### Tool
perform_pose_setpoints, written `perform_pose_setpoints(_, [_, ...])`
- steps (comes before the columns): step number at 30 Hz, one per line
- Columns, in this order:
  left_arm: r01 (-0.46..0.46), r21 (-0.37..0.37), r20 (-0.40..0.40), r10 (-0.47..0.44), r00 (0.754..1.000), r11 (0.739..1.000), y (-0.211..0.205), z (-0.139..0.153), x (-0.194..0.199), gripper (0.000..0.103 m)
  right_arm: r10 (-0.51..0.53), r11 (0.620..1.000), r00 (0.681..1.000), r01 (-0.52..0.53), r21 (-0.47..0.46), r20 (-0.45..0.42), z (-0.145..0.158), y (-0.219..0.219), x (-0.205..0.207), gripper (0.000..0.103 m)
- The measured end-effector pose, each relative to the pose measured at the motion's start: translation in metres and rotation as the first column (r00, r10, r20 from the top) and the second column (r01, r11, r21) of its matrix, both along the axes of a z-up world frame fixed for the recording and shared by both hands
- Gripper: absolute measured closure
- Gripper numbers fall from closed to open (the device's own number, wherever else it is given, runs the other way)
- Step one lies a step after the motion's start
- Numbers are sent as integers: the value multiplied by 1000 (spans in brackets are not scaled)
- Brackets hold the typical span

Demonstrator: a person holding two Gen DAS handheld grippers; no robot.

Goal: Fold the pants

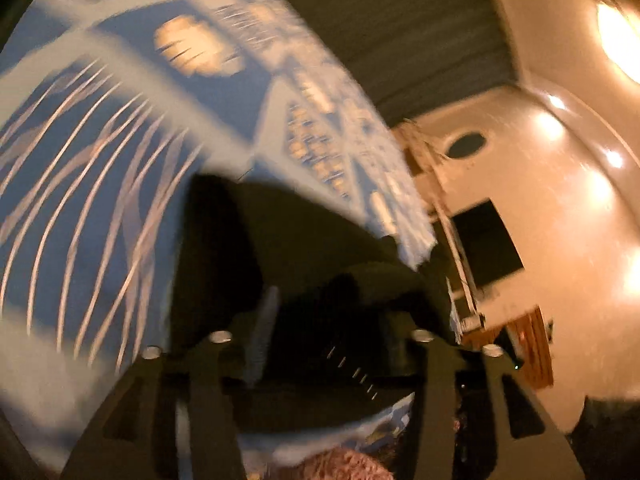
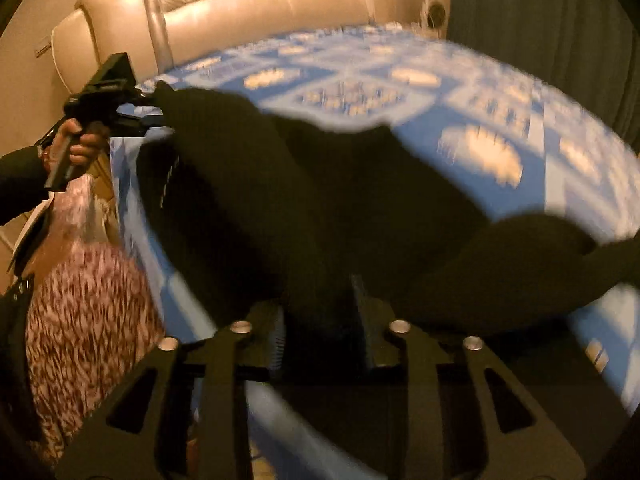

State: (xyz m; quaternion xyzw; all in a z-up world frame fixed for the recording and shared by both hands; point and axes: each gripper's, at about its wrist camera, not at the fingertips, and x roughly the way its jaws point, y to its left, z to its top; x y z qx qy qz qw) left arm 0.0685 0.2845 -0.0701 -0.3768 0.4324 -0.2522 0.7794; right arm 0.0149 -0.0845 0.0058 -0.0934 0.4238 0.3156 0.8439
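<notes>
Black pants (image 2: 320,184) lie spread over a blue and white patterned bedspread (image 2: 480,120), blurred by motion. My right gripper (image 2: 320,304) hangs low over them. Its ribbed pads (image 2: 277,340) stand apart with dark cloth in the gap, and neither pad presses on it. At the far left a hand (image 2: 80,144) holds my left gripper (image 2: 158,100), whose tip sits at one corner of the pants. In the left wrist view the pants (image 1: 280,232) fill the foreground on the bedspread (image 1: 100,200). My left gripper (image 1: 336,312) is open there, its bare left pad (image 1: 264,320) showing.
A cream tufted headboard or sofa (image 2: 240,12) stands behind the bed, with a dark curtain (image 2: 540,20) to its right. Pink and brown patterned clothing (image 2: 88,312) is at the bed's left edge. Wooden furniture (image 1: 532,344) and bright ceiling lamps (image 1: 616,40) show on the right.
</notes>
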Motion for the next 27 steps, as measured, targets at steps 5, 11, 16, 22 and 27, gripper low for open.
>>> perform_pose_setpoints(5, [-165,-97,-85,157,984,982,17,-15,-40,41,-53,989,993,67,131,-105,-5,-16,-17,36])
perform_pose_setpoints(11, [-299,-120,-96,288,953,947,15,-1,-66,24,-194,890,953,271,365,-234,7,-55,-27,26])
perform_pose_setpoints(16, [-309,-98,-91,301,949,946,-13,9,-59,18,-283,776,892,428,463,-352,-5,-87,-26,25])
perform_pose_setpoints(22, [-352,-102,-123,339,933,930,-35,7,-61,18,-339,653,844,528,542,-415,-9,-114,-35,25])
perform_pose_setpoints(27, [-383,-102,-177,362,915,918,-42,-4,-59,18,-371,531,774,630,567,-513,-24,-134,-33,25])
